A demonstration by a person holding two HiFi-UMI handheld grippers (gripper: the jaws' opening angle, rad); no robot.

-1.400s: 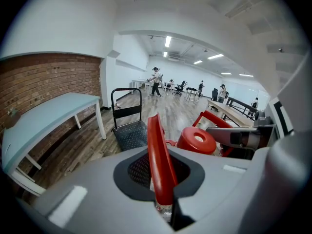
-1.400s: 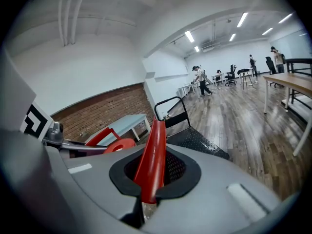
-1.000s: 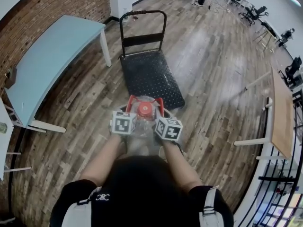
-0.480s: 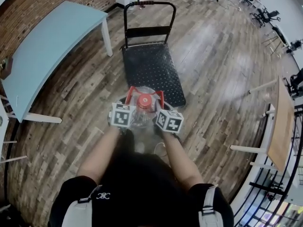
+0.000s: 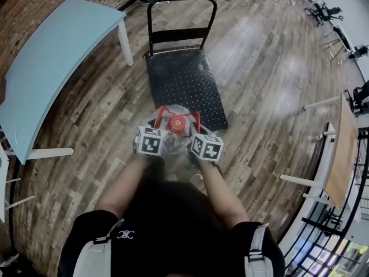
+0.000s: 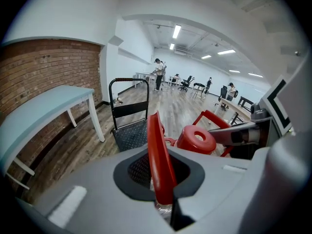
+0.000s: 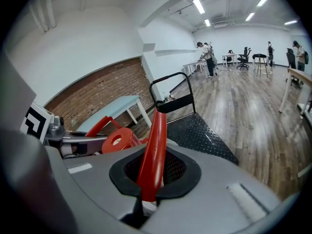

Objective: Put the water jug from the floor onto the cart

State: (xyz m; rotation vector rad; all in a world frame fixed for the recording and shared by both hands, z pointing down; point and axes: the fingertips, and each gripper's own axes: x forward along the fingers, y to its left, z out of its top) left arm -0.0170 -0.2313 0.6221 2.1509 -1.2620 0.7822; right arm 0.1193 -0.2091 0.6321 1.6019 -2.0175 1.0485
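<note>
The water jug (image 5: 173, 143) sits between the 2 grippers, right in front of the person and at the near end of the cart (image 5: 183, 82). From the head view its clear body overlaps the near edge of the black studded deck. Whether its base rests on anything is hidden under the grippers.

It stands upright: the long axis runs straight up and down, with the neck on top. The red cap (image 5: 175, 124) faces the head camera almost square on. A red carry frame (image 5: 178, 110) arches up around the neck and shows as a band just beyond the cap, on the cart's side.

The left gripper (image 5: 161, 133) comes in from the jug's left, pointing forward and down. In the left gripper view its jaws are pinched tight on the left bar (image 6: 158, 160) of that frame. The bar stands nearly vertical between the dark pads, with the cap just to its right.

The right gripper (image 5: 194, 134) mirrors it on the other side. In the right gripper view its jaws are clamped just as narrowly on the right bar (image 7: 153, 152), which leans slightly, with the cap to its left.

The cart runs lengthways away from the person, with its upright push handle (image 5: 181, 2) at the far end. A pale blue table (image 5: 55, 62) stands to the left beside a brick wall (image 5: 34, 2), and wooden floor (image 5: 271, 91) spreads out to the right.
</note>
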